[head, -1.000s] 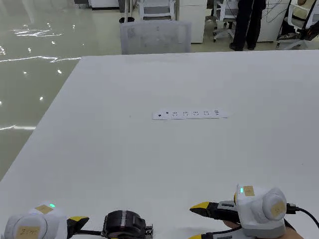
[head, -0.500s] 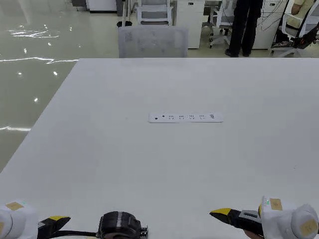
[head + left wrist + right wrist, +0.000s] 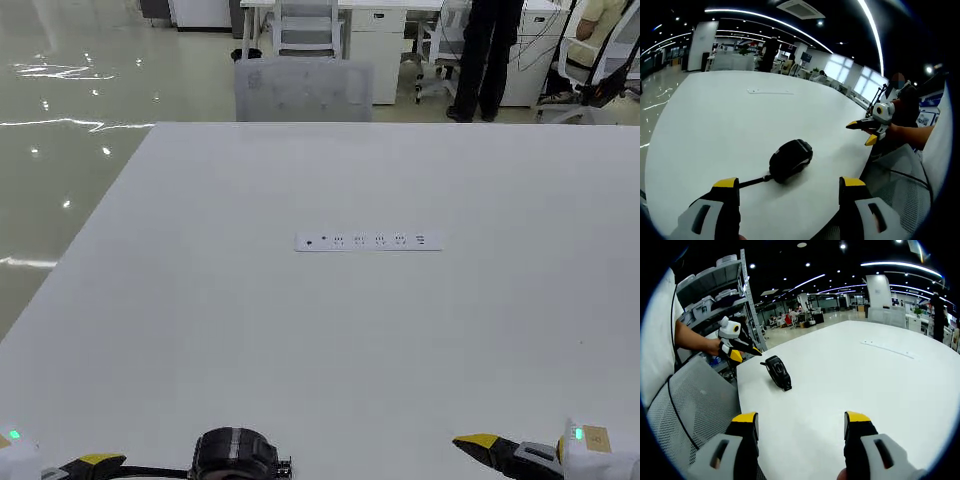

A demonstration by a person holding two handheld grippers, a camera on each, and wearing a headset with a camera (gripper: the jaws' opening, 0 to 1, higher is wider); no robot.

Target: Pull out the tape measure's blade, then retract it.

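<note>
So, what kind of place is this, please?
Probably an open-plan office or lab: a large white table with a power strip on it, an office chair behind it, and storage shelves holding bins.

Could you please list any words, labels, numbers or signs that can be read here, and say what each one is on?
No text is readable.
Tan sticker on the right gripper: too small to read.
Power strip: marks too small to read.
Tape measure: no lettering shows.
</note>
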